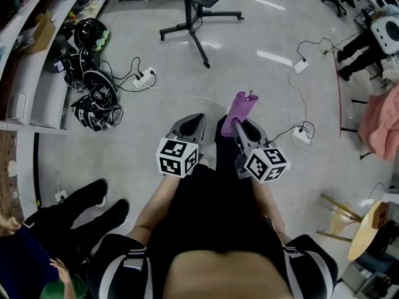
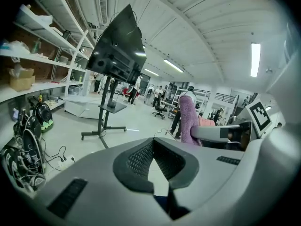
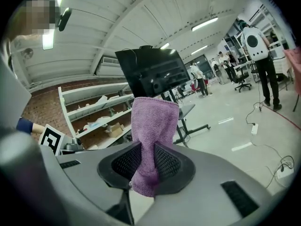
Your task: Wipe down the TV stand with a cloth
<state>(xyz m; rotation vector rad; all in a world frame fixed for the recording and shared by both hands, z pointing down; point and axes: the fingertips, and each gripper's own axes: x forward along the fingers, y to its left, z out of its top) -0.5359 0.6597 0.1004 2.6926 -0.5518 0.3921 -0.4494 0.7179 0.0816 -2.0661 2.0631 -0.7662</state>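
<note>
The black TV stand with its wheeled legs stands on the floor some way ahead of me. It carries a dark screen, which the right gripper view also shows from behind. My right gripper is shut on a purple cloth, which sticks up between the pads. My left gripper is held beside it at waist height, jaws together with nothing in them. The left gripper view catches the cloth to its right. Both grippers are well short of the stand.
A pile of helmets and cables and a power strip lie at the left by the shelves. Another person's legs are at the lower left. A floor cable, pink fabric and a wooden stool are at the right.
</note>
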